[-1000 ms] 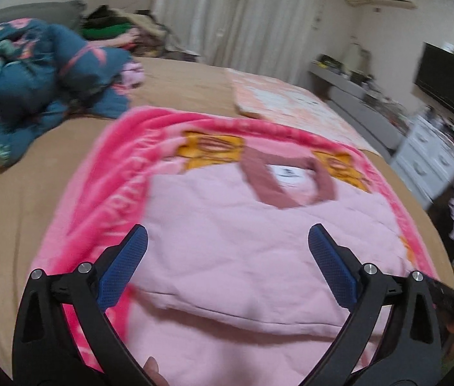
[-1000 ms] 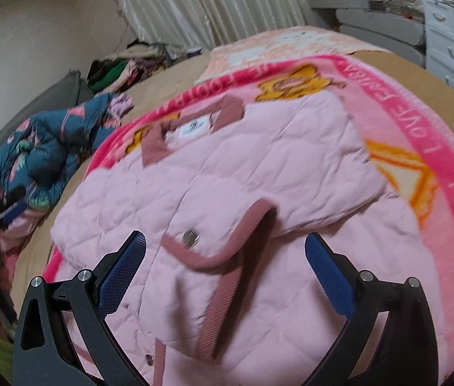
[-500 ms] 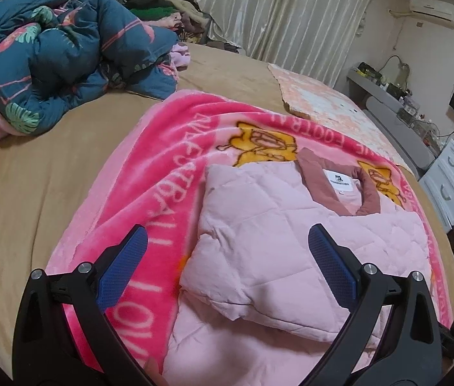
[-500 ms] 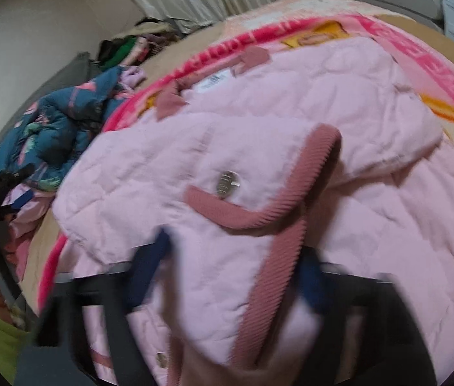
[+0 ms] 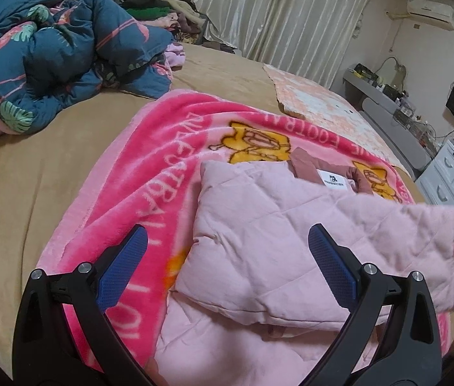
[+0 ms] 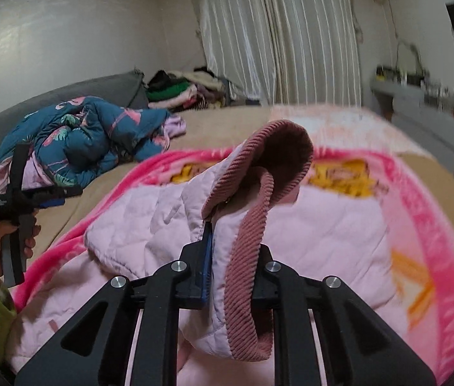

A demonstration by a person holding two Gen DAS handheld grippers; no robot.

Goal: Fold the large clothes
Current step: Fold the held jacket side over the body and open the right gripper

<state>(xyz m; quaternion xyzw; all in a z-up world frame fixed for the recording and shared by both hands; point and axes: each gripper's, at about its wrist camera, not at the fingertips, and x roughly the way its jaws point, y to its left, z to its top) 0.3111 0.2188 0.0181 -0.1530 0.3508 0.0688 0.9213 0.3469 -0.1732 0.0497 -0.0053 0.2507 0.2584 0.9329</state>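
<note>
Left wrist view: the left gripper hangs with jaws wide and bare over the pale pink quilted jacket, which lies partly folded on a bright pink plush blanket across the tan bed; a crumpled navy flamingo-print duvet sits far left. Right wrist view: the right gripper pinches the jacket's dusty-rose ribbed cuff, lifted above the blanket.

A tan-sheeted bed carries a pink blanket under the pink quilted jacket, a crumpled blue floral duvet and a pale patterned mat.
</note>
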